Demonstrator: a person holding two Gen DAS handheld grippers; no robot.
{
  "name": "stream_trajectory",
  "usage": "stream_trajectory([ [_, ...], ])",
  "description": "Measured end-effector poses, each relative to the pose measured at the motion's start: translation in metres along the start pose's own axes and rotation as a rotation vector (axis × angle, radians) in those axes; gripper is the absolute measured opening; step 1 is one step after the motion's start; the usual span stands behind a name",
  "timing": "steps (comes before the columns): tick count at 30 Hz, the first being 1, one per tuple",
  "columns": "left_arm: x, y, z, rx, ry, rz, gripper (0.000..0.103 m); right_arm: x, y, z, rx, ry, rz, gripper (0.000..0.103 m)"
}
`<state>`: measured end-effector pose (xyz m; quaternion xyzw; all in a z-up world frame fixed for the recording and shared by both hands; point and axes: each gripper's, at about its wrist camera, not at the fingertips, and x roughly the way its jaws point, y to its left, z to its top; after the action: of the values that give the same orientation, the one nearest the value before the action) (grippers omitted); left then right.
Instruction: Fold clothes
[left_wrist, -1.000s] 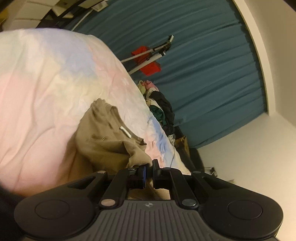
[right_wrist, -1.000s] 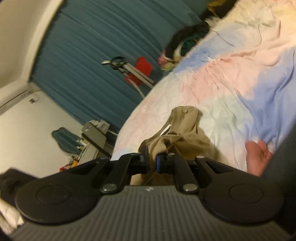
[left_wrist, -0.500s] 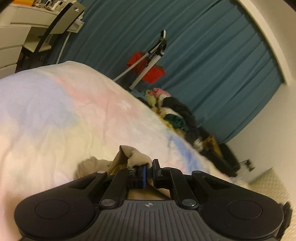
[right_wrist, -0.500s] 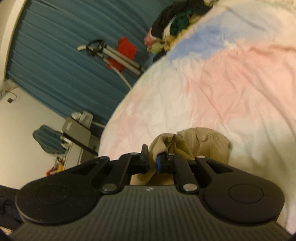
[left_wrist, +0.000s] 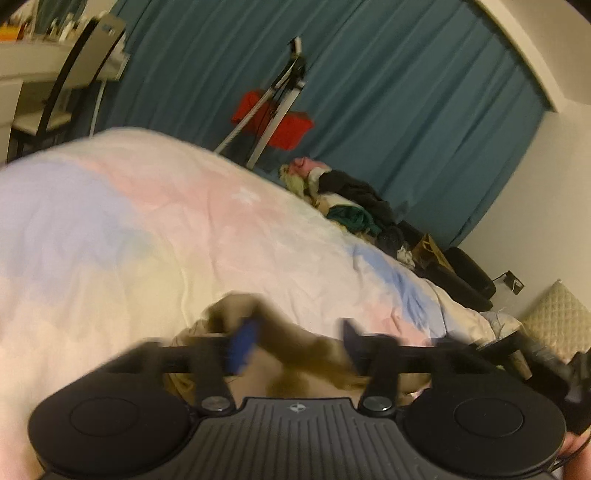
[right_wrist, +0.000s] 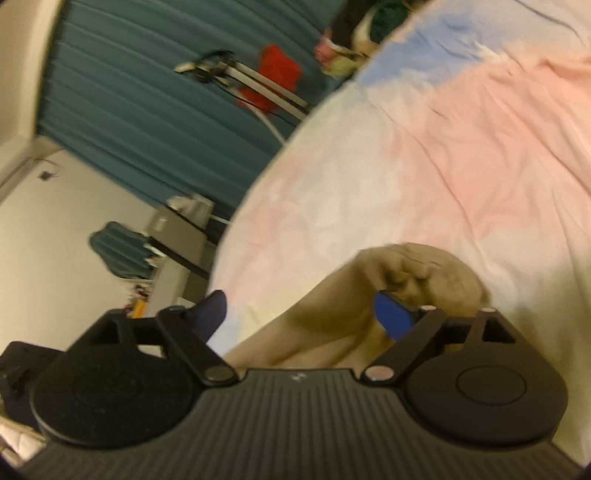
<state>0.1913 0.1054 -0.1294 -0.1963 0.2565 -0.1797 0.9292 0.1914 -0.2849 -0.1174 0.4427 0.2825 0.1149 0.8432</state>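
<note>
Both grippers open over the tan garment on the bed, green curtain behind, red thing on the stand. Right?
One thing is off: the curtain is teal blue, not green, as the left wrist view shows. The rest holds: the jaws of the left gripper and the right gripper are opening over the tan garment on the bed, and the red thing hangs on the stand.

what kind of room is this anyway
Most likely a bedroom. A wide bed with a pastel quilt fills both views, teal curtains cover the far wall, and a heap of loose clothes sits at the bed's far edge. A tan garment lies on the quilt.
</note>
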Motion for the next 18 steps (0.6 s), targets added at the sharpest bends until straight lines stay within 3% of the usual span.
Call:
stream_trajectory([
  [3,-0.011,-0.005,-0.005,0.046,-0.015,-0.036,0.087,-0.006,0.011,-0.006,-0.054,0.026,0.076,0.09],
  [5,-0.009,-0.006,-0.011,0.076,-0.004,-0.036,0.089,0.005,0.017,-0.009,-0.145,0.056,0.042,0.088],
  [9,0.023,0.003,-0.03,0.135,0.081,0.033,0.089,0.05,0.017,-0.014,-0.333,0.11,-0.146,0.057],
  [10,0.032,0.006,-0.033,0.148,0.106,0.053,0.087,0.063,0.015,-0.016,-0.367,0.125,-0.183,0.054],
  [14,0.068,0.013,-0.047,0.212,0.193,0.124,0.087,0.093,0.014,-0.027,-0.502,0.117,-0.25,0.052],
  [18,0.076,0.01,-0.053,0.254,0.193,0.149,0.087,0.09,0.018,-0.033,-0.555,0.101,-0.274,0.051],
])
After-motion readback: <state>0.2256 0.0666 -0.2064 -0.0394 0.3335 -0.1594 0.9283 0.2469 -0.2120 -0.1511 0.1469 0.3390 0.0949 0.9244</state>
